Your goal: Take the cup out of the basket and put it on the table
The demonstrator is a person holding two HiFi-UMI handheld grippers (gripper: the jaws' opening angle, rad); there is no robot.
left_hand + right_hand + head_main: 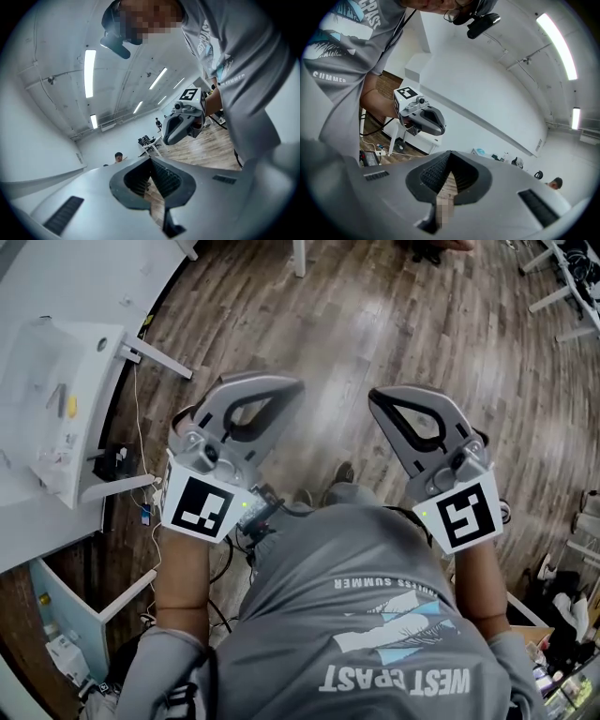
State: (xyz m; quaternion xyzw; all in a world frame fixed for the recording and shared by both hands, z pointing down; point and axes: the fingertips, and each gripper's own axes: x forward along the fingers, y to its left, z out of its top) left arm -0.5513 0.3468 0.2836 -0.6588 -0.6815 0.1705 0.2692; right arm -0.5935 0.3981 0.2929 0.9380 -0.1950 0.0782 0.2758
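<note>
The cup shows in none of our views, and neither does the basket, so we cannot say where it stands. Judging by the task alone, we expect a cup to be light and stiff, perhaps with a smooth wall. We would pinch it gently at the rim, or at a handle if it has one.

The left gripper (151, 164) has its ribbed jaws together on nothing, and so has the right gripper (450, 157). Both are in front of the person's grey T-shirt (375, 596), above the brown wooden plank floor (356, 324). A white table (84, 277) stands at the left, well apart from them.
</note>
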